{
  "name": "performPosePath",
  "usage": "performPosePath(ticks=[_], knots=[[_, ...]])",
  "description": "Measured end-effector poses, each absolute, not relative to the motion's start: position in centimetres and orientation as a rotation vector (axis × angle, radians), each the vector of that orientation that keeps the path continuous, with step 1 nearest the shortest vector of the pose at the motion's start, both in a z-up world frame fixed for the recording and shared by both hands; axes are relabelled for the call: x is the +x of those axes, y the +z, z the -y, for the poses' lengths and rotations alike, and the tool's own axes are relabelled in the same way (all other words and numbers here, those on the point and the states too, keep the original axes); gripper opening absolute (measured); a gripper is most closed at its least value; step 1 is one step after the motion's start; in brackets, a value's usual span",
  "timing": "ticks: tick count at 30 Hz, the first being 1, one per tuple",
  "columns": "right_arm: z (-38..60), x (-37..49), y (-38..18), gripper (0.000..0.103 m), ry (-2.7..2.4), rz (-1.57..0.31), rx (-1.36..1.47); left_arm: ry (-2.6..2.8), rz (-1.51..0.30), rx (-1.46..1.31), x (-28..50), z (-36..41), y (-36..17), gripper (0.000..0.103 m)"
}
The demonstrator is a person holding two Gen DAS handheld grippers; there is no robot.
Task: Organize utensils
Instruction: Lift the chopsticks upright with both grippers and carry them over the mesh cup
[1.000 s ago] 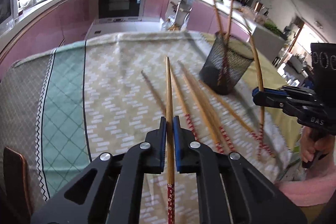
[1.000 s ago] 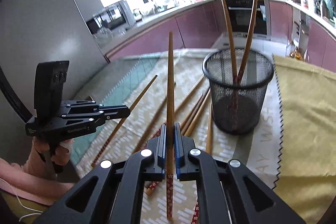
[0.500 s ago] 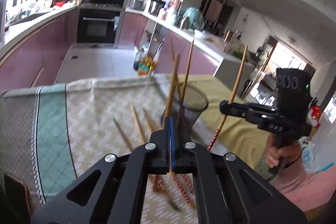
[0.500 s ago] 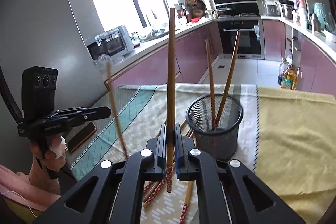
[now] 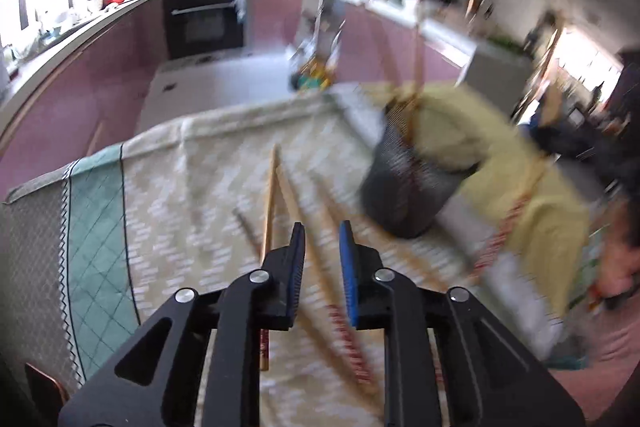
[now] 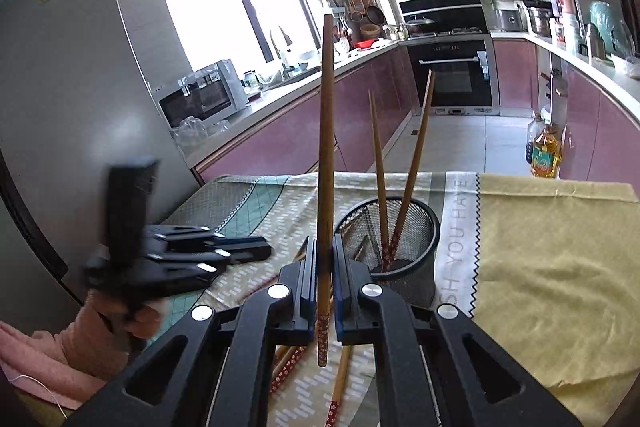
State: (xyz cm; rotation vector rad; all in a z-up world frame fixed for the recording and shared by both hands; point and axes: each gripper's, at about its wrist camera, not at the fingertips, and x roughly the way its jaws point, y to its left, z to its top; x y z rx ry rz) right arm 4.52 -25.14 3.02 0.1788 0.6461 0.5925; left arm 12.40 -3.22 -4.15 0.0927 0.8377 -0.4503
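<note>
"YOU HAVE" and partial "SH" on the tablecloth's (image 6: 460,227) grey band.

Premises: a home kitchen, evidenced by pink base cabinets (image 6: 360,115), a built-in black oven (image 6: 452,75), a countertop microwave (image 6: 202,97), hanging pans (image 6: 374,13), and a cloth-covered table (image 6: 540,247).

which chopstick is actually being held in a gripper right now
The upright chopstick clamped in the right gripper. The others either stand in the mesh cup or lie on the cloth.
</note>
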Motion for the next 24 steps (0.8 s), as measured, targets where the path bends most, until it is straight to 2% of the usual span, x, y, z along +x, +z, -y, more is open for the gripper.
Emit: performPosePath(ticks=[7,15,24], knots=[[25.5,4.9,2.0,0.006,0.588,-0.669,0.189,-0.371,-0.857,0.136,15.3,2.5,-6.1,0.025],[25.7,5.5,1.7,0.006,0.584,-0.678,0.187,-0.332,-0.887,0.267,19.3,4.7,-7.6,0.025],[26.1,6.0,1.7,0.006,0.573,-0.691,0.192,-0.329,-0.951,0.302,22.8,5.9,-9.3,0.013]])
